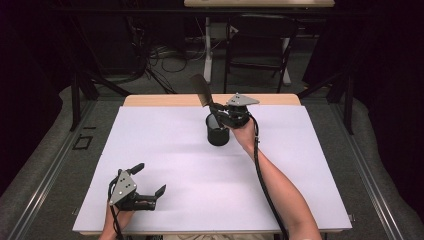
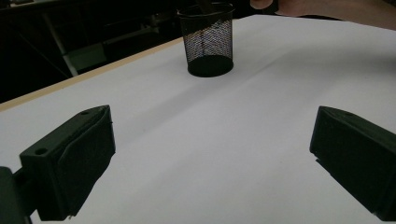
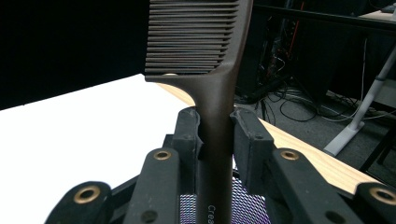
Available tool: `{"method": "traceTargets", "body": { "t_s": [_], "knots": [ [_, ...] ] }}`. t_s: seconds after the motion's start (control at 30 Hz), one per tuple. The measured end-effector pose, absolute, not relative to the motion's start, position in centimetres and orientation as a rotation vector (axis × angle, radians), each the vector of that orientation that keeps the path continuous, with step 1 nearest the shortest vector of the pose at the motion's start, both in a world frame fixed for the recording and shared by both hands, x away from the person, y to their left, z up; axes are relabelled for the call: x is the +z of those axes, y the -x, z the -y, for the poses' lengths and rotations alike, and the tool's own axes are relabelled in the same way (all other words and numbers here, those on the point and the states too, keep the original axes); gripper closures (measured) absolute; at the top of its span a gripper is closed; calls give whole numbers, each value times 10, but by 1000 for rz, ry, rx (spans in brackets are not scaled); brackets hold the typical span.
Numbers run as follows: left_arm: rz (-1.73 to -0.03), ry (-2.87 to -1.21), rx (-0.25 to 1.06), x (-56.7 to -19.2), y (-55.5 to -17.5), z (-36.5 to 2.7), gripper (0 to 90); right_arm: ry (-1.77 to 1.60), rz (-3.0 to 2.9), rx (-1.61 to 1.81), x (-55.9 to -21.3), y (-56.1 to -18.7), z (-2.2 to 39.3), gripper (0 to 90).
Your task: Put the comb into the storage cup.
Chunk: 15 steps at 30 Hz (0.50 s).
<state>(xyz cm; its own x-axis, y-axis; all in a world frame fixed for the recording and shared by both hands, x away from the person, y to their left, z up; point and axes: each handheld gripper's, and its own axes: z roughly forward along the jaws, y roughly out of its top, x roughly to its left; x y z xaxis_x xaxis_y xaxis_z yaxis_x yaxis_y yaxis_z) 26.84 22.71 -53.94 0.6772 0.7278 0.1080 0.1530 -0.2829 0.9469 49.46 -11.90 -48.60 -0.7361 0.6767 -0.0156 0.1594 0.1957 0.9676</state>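
The right gripper (image 3: 215, 128) clamps a dark brown plastic comb (image 3: 205, 56) above the black mesh cup (image 1: 217, 131), while the left gripper (image 1: 149, 181) rests with jaws apart on the white table (image 1: 200, 175)

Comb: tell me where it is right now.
The comb is clamped by its handle in the right gripper, standing over the black mesh cup near the table's far edge, teeth end up.

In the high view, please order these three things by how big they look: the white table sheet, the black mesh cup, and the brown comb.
Largest to smallest:
1. white table sheet
2. black mesh cup
3. brown comb, unsure: the cup and the right gripper partly hide it.
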Motion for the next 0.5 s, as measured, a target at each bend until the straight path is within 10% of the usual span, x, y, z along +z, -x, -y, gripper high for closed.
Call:
{"method": "traceTargets", "body": {
  "t_s": [0.5],
  "knots": [
    [-701,-1794,661,-539,-267,-228,3,-772,-2046,1536,-484,-494,121,728]
  ]
}}
